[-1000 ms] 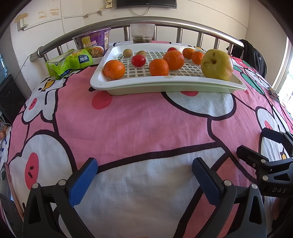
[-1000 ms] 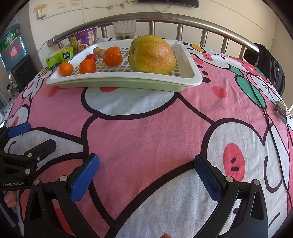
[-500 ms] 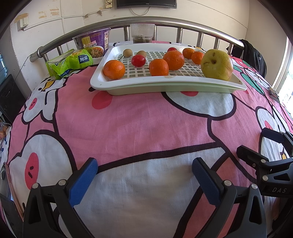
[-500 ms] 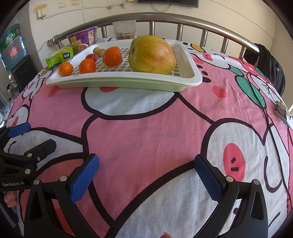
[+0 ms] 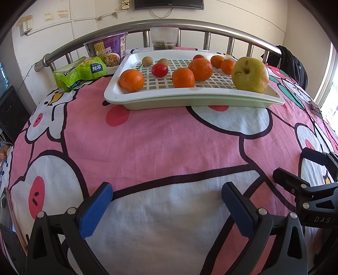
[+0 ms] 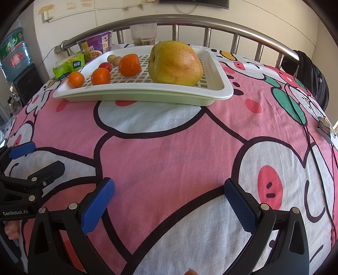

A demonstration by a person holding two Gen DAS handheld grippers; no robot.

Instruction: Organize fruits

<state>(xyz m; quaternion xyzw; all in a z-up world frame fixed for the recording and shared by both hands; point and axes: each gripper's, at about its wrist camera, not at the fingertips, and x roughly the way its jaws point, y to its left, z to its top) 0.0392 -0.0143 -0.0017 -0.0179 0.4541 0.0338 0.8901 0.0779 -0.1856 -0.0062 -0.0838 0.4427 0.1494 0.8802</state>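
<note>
Far ahead of both grippers, on the bed, sits a white tray (image 5: pixel 118 95) full of fruit. The left gripper (image 5: pixel 166 203) and right gripper (image 6: pixel 169 203) both have their jaws wide apart, holding nothing. The big pear (image 6: pixel 175 63) lies straight ahead of the right one, so that hand is nearer. Oranges (image 5: pixel 132 80) sit more to the left. Only bare pink sheet (image 5: pixel 169 137) lies between.

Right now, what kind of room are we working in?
Probably a bedroom: the tray of fruit sits on a cartoon-print bedsheet, a metal bed rail runs behind it, and a wall-mounted screen hangs above.
</note>
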